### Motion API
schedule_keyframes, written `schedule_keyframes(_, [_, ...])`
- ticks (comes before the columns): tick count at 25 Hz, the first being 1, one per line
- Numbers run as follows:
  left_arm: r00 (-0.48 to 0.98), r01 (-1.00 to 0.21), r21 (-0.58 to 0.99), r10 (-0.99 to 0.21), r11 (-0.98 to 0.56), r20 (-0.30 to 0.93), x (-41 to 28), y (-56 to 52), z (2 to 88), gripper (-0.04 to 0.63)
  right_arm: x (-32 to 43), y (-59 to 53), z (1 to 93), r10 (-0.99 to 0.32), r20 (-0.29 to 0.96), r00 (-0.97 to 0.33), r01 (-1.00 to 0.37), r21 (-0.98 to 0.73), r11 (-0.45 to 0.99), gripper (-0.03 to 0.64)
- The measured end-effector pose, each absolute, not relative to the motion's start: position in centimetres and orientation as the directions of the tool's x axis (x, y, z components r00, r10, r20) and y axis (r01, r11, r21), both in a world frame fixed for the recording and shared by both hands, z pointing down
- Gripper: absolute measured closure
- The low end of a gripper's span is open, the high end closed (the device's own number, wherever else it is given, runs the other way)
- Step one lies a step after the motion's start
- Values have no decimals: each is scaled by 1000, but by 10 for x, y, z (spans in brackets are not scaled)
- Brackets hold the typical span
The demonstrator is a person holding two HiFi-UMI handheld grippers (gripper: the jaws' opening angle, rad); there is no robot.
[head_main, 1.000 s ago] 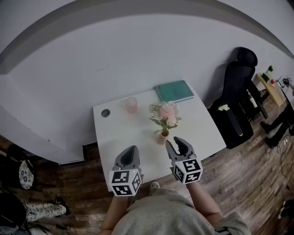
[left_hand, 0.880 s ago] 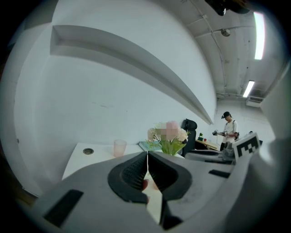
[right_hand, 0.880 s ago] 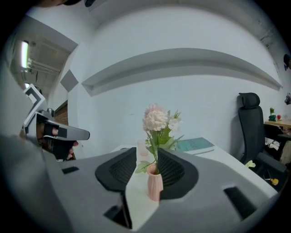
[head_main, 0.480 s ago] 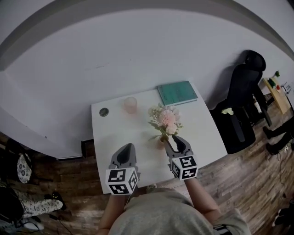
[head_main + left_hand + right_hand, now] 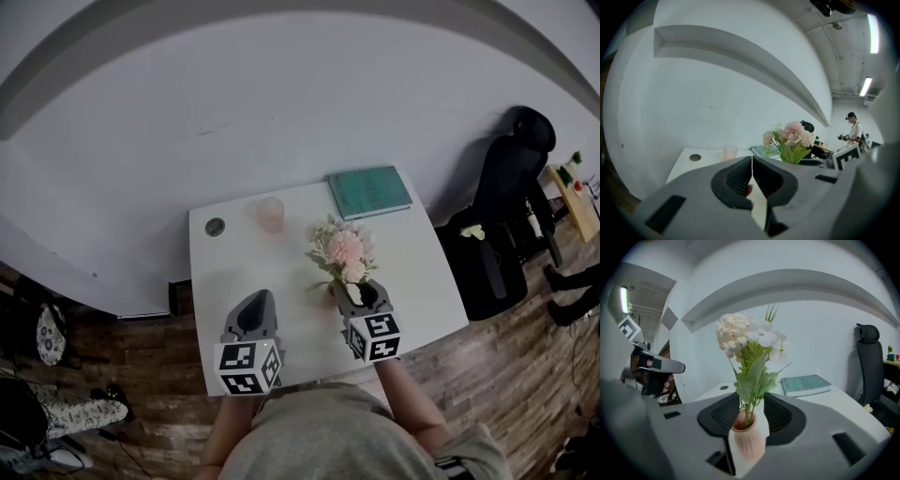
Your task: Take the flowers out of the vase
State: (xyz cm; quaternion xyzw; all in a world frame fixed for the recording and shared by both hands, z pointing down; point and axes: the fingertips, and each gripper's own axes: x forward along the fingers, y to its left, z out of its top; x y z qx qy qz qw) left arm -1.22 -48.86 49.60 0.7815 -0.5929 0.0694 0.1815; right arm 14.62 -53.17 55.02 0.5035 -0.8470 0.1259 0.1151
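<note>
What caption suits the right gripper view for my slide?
Just opened wider, the right tongs straddle the pink vase holding flowers.

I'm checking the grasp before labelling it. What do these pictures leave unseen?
Right gripper view: the vase stands between the right tool's jaws, which have just been opening; the tool body hides its base.
Head view: flowers cover the vase mouth.
Left gripper view: left tool hides the vase.
Book title: too small.
</note>
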Motion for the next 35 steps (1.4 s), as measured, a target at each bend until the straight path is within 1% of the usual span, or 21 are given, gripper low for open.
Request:
schedule_keyframes(7, [279,-954,202,-904,-222,324,-14,-494,499,586,143,-537,558,-815,332,-475,-877,-96,471,463])
schedule_keyframes(12, [277,-954,202,-905,-221,322,-14,-495,497,588,143,-538,557,-816,330,-474,-877,-90,473,478])
schedule_keyframes(22, [279,-954,202,-906,-223,317,-12,-490,495,588,145,-534,554,-825,325,-462,-882,-69,467,555])
schedule_keyframes(35, [282,-952,205,-908,-226,310,-14,-482,491,588,145,-531,552,-834,322,-448,-890,-70,450,572])
